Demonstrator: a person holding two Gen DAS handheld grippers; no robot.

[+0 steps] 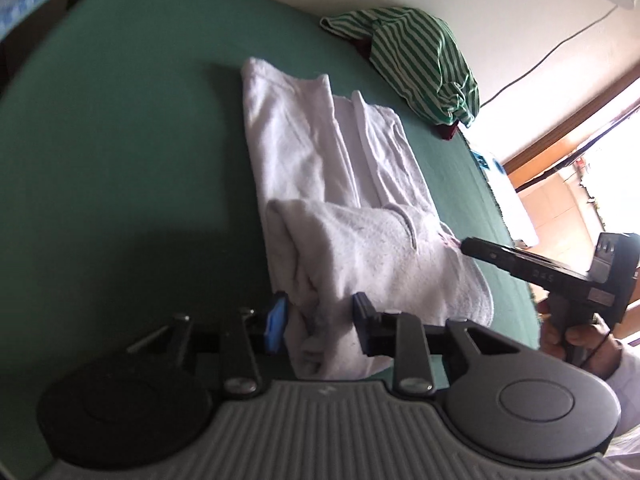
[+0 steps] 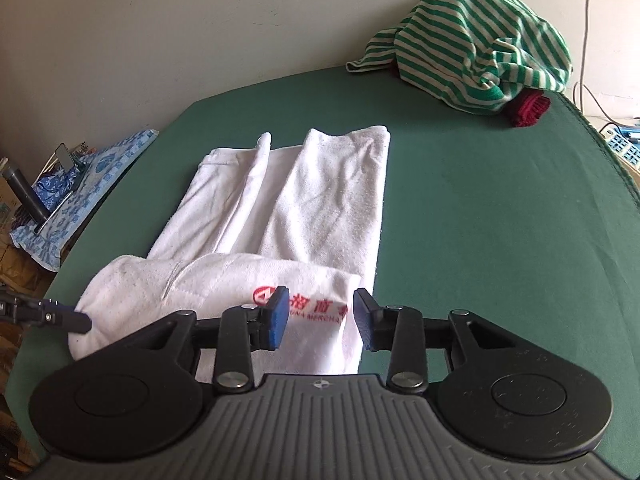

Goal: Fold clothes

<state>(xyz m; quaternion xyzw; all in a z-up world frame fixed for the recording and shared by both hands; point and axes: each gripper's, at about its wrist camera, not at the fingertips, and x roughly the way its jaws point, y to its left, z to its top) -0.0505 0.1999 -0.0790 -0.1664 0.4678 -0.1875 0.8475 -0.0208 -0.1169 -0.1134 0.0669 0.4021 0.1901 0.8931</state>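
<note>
Left gripper point(image 1: 320, 320) is clamping the white towel point(image 1: 360, 248) w/ bunched cloth, right gripper point(image 2: 320, 316) is standing apart over it, so the fold risks slipping crooked.

towel point(image 2: 320, 208) on table point(image 2: 500, 240) | striped garment point(image 2: 480, 52) behind, far corner

Left gripper point(image 1: 320, 320) straddles bunched white towel point(image 1: 340, 184) edge. Towel lies on green table point(image 1: 120, 120). Striped garment point(image 1: 420, 60) behind.

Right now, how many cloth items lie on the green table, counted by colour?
White: 1, the white towel
Green-and-white striped: 1, the striped garment
Dark red: 1, the red cloth, mostly hidden under the striped one
Total: 3
</note>
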